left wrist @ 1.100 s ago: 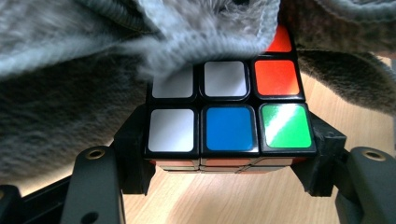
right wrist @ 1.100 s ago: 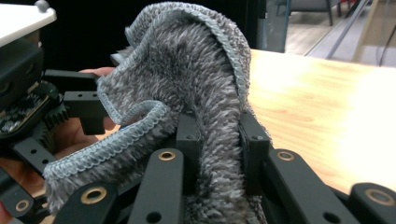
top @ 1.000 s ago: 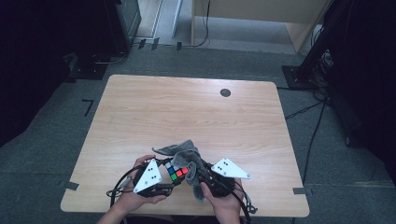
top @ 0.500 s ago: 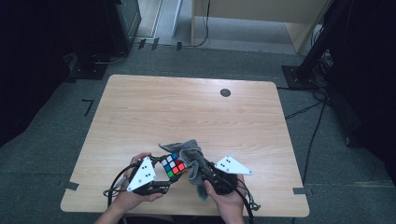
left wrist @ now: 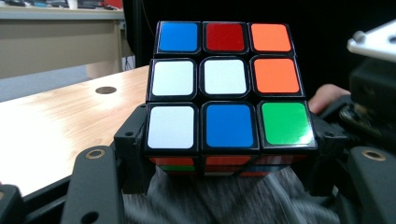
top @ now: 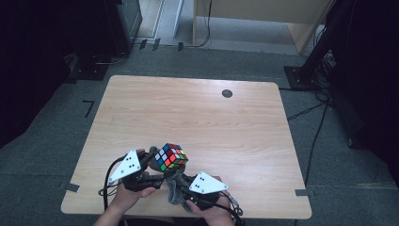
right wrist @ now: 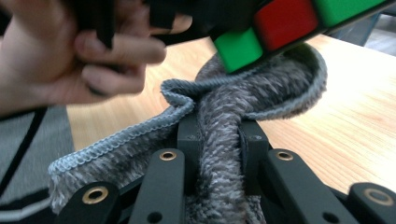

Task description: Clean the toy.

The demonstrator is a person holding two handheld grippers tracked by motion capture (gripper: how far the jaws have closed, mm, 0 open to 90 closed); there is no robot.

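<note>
Down near the six o'clock edge of the table [top: 197,113], the left gripper [top: 149,165] squeezes a puzzle cube [top: 171,157] and holds it up off the wood. Just beside it, toward four o'clock, the right gripper [top: 181,184] pinches a fuzzy grey cloth [right wrist: 219,121] tight. The cloth touches the cube's underside.

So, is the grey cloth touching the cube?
Touching. In the right gripper view the cloth presses against the cube from below, with no gap.
</note>
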